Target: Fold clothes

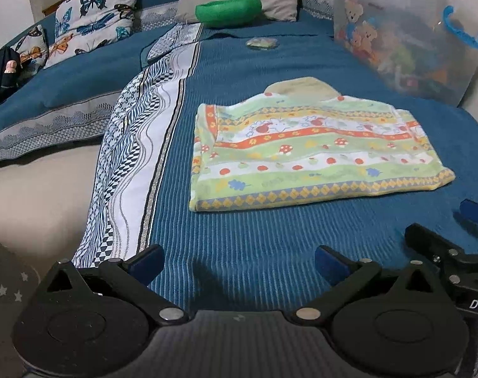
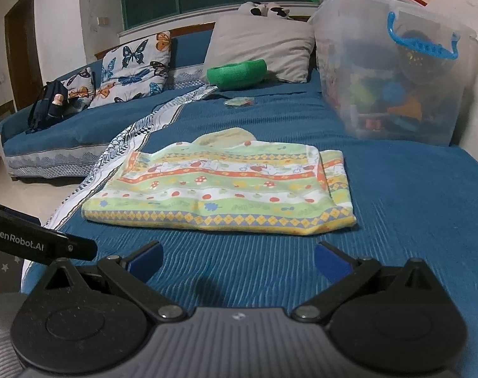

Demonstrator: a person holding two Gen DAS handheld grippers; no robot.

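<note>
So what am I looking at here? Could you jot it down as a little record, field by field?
setting: blue ribbed bedspread on a bed
garment: green, yellow and orange patterned child's top, lying flat, sides folded in
left gripper: open, empty, short of the top's near hem
right gripper: open, empty, also short of the hem
behind the top: clear plastic storage box with blue handle, full of toys
further back: green bowl-shaped cushion, beige pillow, butterfly-print pillows

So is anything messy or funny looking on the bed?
Not much. The shirt lies folded flat on the bed, though its right side flap sticks out unevenly. Both grippers, left and right, are open and empty.
</note>
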